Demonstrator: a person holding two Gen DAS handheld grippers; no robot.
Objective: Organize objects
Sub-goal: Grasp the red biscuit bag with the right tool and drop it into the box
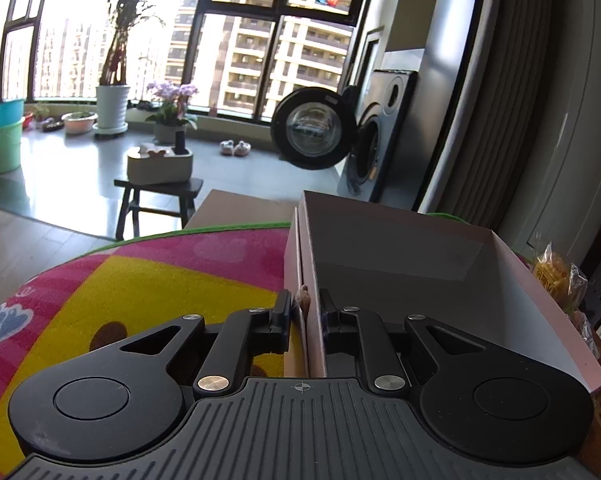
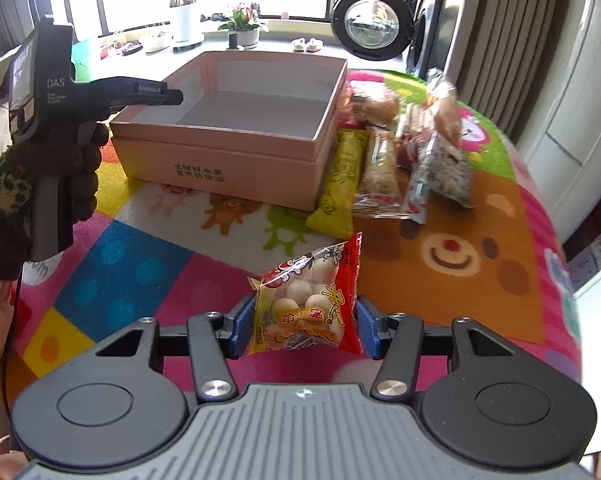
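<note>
Crinkly snack bag (image 2: 306, 304) pinched between right gripper (image 2: 305, 326) blue pads; slick film could slip before reaching box (image 2: 236, 152). Left gripper (image 1: 305, 320) clamped on box wall; tug could tip it.

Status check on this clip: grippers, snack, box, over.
Left hand-held gripper shut on pink box wall. Right hand-held gripper shut on snack packet, above the mat. Box empty, path clear; other snacks lie beside box.

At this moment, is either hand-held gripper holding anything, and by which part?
Right hand-held gripper grips the snack bag across its lower half, by both side edges. Left hand-held gripper is clamped on the near wall of the pink box.
</note>
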